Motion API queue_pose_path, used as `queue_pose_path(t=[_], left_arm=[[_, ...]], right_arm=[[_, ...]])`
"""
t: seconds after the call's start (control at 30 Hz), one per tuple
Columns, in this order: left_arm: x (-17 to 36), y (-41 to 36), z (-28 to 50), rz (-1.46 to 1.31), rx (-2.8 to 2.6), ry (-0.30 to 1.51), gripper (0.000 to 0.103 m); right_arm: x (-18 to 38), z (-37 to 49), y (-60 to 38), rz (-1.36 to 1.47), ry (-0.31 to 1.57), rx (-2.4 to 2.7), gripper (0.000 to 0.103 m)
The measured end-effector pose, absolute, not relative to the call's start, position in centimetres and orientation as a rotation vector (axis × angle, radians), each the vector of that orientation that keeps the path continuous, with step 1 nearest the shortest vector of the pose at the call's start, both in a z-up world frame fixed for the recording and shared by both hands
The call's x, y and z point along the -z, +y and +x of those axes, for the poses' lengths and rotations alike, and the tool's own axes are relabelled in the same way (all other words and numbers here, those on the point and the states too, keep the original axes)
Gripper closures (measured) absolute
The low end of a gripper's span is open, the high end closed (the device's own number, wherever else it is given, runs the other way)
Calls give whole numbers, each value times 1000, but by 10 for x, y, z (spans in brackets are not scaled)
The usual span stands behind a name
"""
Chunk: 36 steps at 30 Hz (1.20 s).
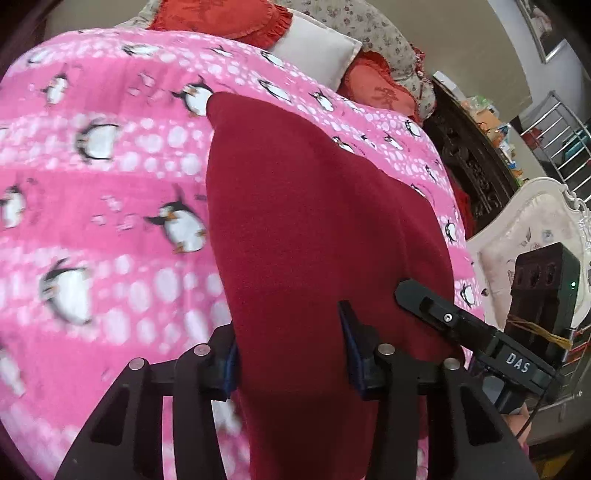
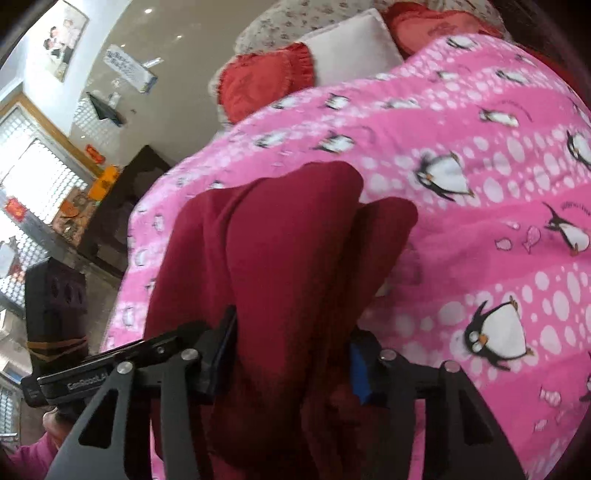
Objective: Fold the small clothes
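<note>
A dark red garment lies stretched over the pink penguin blanket, running from my left gripper away to a far corner. The left gripper's blue pads hold the near edge of the garment between them. In the right wrist view the same red garment bunches in folds between the pads of my right gripper, which grips it. The right gripper also shows in the left wrist view, at the garment's right edge. The left gripper's body shows at the left of the right wrist view.
The pink blanket covers a bed. Red cushions and a white pillow lie at its head. A dark carved cabinet and a white headboard stand to the right. A window is on the far left.
</note>
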<state>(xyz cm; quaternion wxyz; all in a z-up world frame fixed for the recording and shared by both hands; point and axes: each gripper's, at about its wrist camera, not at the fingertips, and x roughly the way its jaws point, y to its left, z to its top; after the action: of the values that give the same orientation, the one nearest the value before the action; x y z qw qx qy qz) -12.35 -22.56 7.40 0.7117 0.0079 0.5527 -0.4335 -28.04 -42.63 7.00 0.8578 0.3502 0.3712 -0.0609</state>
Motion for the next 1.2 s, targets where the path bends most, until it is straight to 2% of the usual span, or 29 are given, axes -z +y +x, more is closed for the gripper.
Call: queue_pose_path(t=[0.2,0.33,0.4,0.43,0.47,0.63,0.67,0.77,0.9,1.03,1.1,1.2], left_arm=[[-100,-166,-126,62,881,1260,79],[-71,-139,-126,100,796,1286,76],[-49,-131,-127,104,770,1313,66],[-46,-126,-127,81,772,1305,62],[-46,-121,-128,53,775,1289,61],[-73,-107,-134,89,708,1147,60],[-76,-103,-134,94,695,1122,60],[-91,-95,-136,87,659,1050,60],[-100,-92,-142,112,604,971,60],[-111,-82,-153,121,592,905,61],[-116,-79,-159,126,589,873,61],[-123,-77,-167,133,575,845,60]], right_arm=[[-92,-276,-379,760,823,29,49],[-67,-265,-346,766,884,20,42],[-50,-258,-335,721,976,49,40],[-48,-258,-329,664,999,84,34],[-50,-260,-326,635,1002,100,32],[-98,-280,-308,410,943,182,32],[-109,-282,-304,363,930,176,35],[-134,-292,-287,336,870,85,51],[-124,-295,-253,266,904,15,69],[-89,-300,-255,161,995,163,75],[-76,-306,-267,248,1015,151,74],[-86,-315,-274,326,969,127,74]])
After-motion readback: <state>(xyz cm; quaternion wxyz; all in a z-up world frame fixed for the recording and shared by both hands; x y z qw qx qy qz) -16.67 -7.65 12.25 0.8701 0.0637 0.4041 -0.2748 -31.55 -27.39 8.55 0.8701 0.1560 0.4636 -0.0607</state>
